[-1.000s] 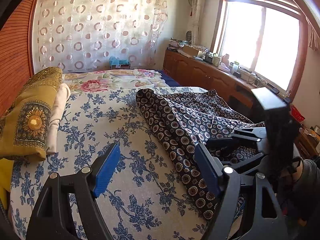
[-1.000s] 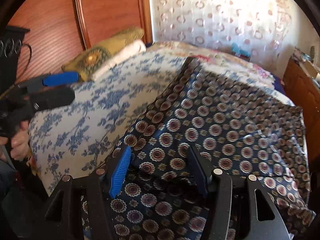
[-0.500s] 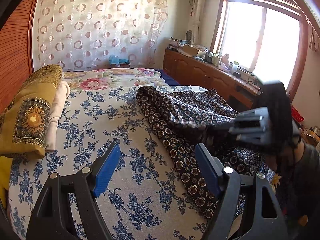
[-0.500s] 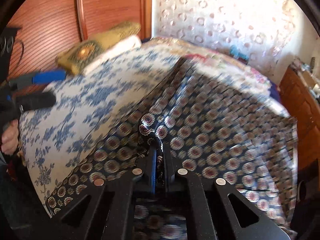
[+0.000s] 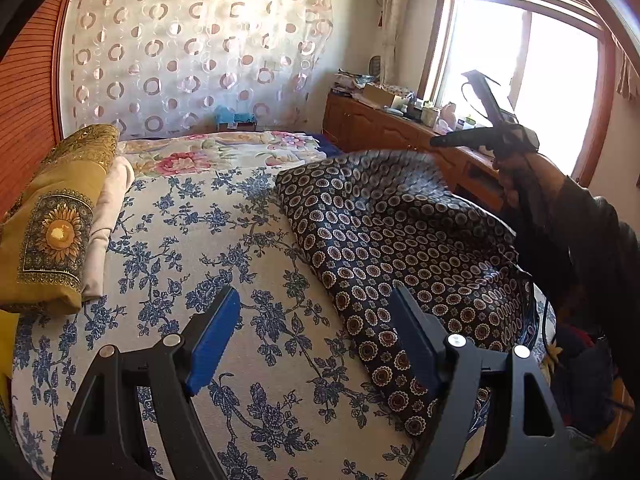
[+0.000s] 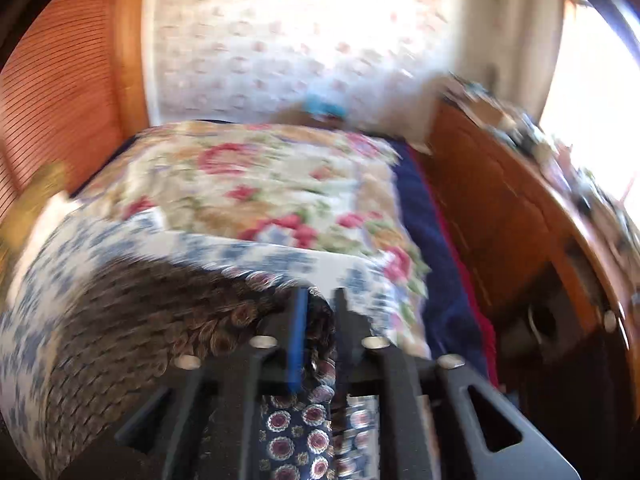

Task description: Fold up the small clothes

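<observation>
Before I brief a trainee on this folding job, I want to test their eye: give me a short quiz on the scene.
1. True or false: the left gripper grips the dark patterned garment.
2. In the left wrist view, the yellow sunflower cloth lies: A) left of the garment, B) on it, C) right of it.
3. Fill in: against the sunflower cloth lies a ___ cloth.
Key: 1 false, it is open over the bedspread; 2 A; 3 cream.

The dark medallion-print garment (image 5: 400,240) lay on the bed's right side, its far edge lifted and blurred.
</observation>
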A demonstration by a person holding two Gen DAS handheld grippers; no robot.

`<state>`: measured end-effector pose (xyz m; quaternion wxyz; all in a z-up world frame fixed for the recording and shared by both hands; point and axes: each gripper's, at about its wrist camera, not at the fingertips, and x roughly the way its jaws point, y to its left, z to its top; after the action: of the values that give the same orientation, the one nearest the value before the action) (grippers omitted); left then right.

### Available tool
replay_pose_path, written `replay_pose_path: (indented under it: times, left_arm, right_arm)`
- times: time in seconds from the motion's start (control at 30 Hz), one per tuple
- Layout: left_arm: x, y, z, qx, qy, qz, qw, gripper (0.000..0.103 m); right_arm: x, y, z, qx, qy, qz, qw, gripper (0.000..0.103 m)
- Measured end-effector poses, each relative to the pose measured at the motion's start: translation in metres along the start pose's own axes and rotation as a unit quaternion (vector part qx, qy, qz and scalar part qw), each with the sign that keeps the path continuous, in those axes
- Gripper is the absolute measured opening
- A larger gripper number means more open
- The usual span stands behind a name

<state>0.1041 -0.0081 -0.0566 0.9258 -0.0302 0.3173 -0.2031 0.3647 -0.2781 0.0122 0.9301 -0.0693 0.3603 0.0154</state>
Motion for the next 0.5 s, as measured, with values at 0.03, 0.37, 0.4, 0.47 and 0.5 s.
replay_pose_path:
  times: [0.03, 0.37, 0.4, 0.47, 0.5]
  left_arm:
    - [0.0, 0.0, 0.0, 0.0, 0.001, 0.0, 1.0, 0.078]
    - [0.006, -0.006, -0.002, 0.005, 0.008, -0.005, 0.9999, 0.078]
    - [0.007, -0.007, -0.002, 0.005, 0.009, -0.007, 0.9999, 0.078]
    - [0.009, -0.008, -0.002, 0.006, 0.012, -0.009, 0.9999, 0.078]
    - [0.01, -0.009, -0.002, 0.007, 0.012, -0.01, 0.9999, 0.078]
  right_arm:
    - [-0.002, -0.003, 0.0, 0.005, -0.004, 0.0, 1.0, 0.034]
    - [-0.052, 0.024, -0.081, -0.056, -0.001, 0.103, 0.993, 0.039]
    - [-0.053, 0.025, -0.091, -0.064, 0.004, 0.108, 0.992, 0.039]
    - [-0.052, 0.02, -0.109, -0.069, 0.015, 0.112, 0.991, 0.039]
    - [-0.048, 0.019, -0.118, -0.068, 0.023, 0.115, 0.991, 0.039]
